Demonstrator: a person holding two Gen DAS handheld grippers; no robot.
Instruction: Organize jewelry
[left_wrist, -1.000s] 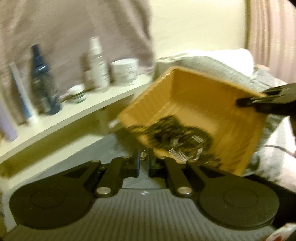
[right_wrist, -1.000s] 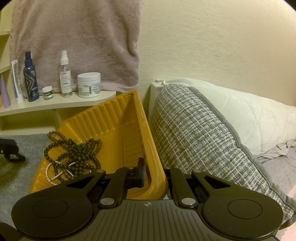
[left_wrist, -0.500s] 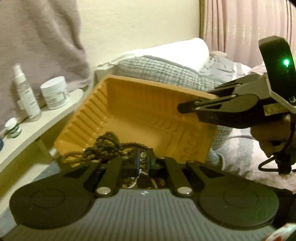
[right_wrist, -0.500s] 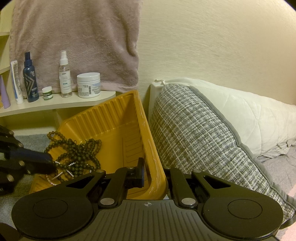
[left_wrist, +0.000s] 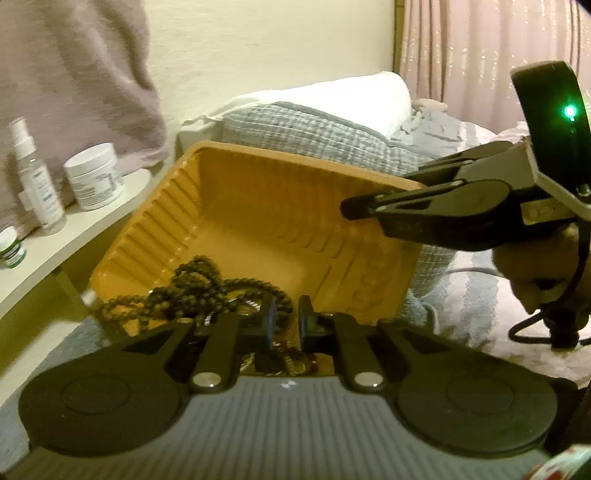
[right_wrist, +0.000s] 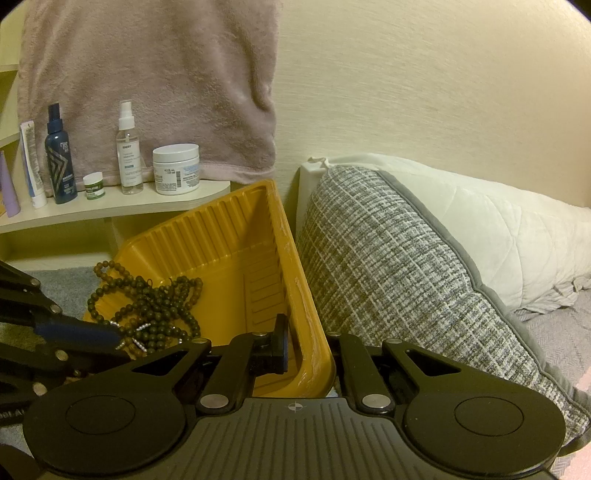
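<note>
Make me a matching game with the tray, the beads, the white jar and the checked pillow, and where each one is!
Things:
1. tray
2. beads
3. white jar
4. checked pillow

Places:
A. on the shelf
B. right of the tray
C. heaped in the tray
D. gripped at the rim by the right gripper

Pairs: 1-D, 2-C, 3-A, 4-B

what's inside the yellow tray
A tangle of dark bead strands lies in the yellow tray, one loop spilling over its rim, with some small pale beads mixed in. The left gripper, jaws opening, covers part of the pile.
</note>
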